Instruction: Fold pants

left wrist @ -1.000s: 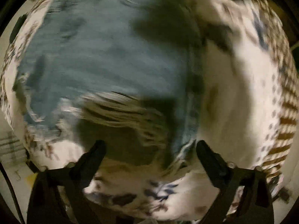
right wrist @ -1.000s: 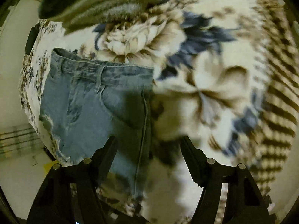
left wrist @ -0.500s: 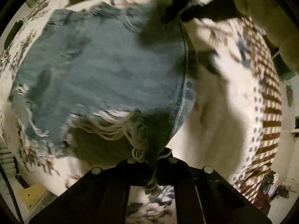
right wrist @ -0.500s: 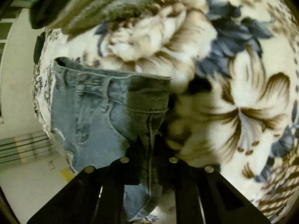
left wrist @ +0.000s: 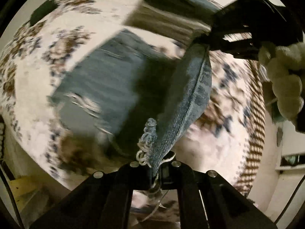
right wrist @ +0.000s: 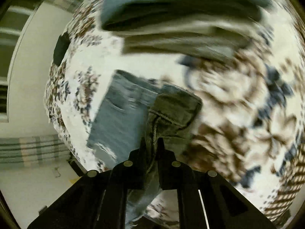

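Note:
Light blue denim shorts point(left wrist: 106, 84) with frayed hems lie on a floral bedspread point(left wrist: 34, 72). My left gripper point(left wrist: 155, 168) is shut on the frayed hem corner and lifts the right side seam off the bed. My right gripper point(right wrist: 152, 152) is shut on the waistband corner point(right wrist: 171, 110), also raised. The right gripper shows in the left wrist view point(left wrist: 228, 32) at the upper right, holding the far end of the lifted edge. The rest of the shorts point(right wrist: 122, 114) still lies flat.
A stack of folded clothes point(right wrist: 181, 22) sits on the bed beyond the shorts, also in the left wrist view point(left wrist: 171, 9). A small dark object point(right wrist: 61, 47) lies near the bed's far left edge. The floor and a striped cloth point(right wrist: 34, 148) show lower left.
Both grippers went from open to shut on the shorts' right edge, then lifted it up off the bed. The lifted side now hangs between them.

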